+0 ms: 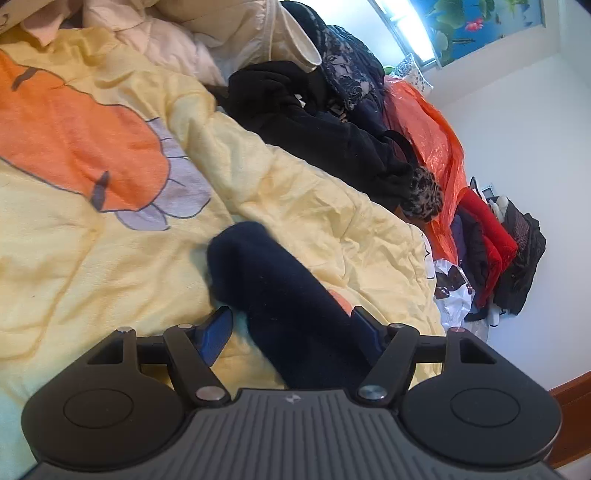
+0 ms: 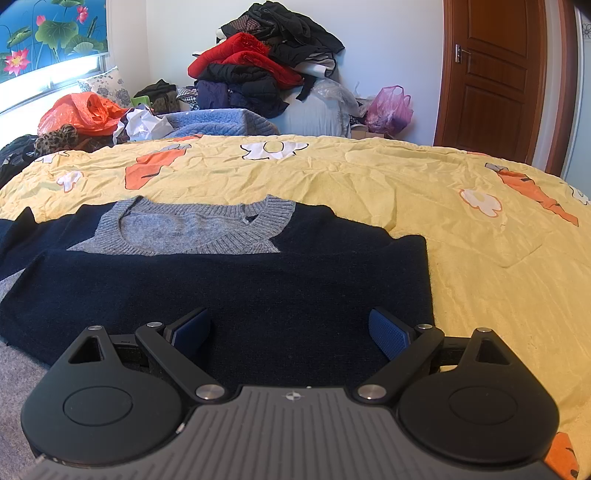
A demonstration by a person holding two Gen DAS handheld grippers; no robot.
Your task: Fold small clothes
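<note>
A navy sweater (image 2: 221, 280) with a grey ribbed collar (image 2: 192, 229) lies flat on the yellow carrot-print bedspread (image 2: 369, 177), its right side folded in. My right gripper (image 2: 291, 332) hovers over the sweater's near part, open, with nothing between its blue pads. In the left wrist view a navy sleeve (image 1: 273, 280) lies on the bedspread (image 1: 314, 206) and runs back between the fingers of my left gripper (image 1: 291, 328). Its jaws stand apart. The left pad (image 1: 218, 332) is clear of the cloth and the sleeve rests against the right one.
A dark clothes pile (image 1: 317, 122), an orange plastic bag (image 1: 432, 136) and a cream duvet (image 1: 177, 33) crowd the bed's far side. Beyond the bed stand a heap of red and black clothes (image 2: 266, 66), a pink bag (image 2: 391, 107) and a wooden door (image 2: 491, 74).
</note>
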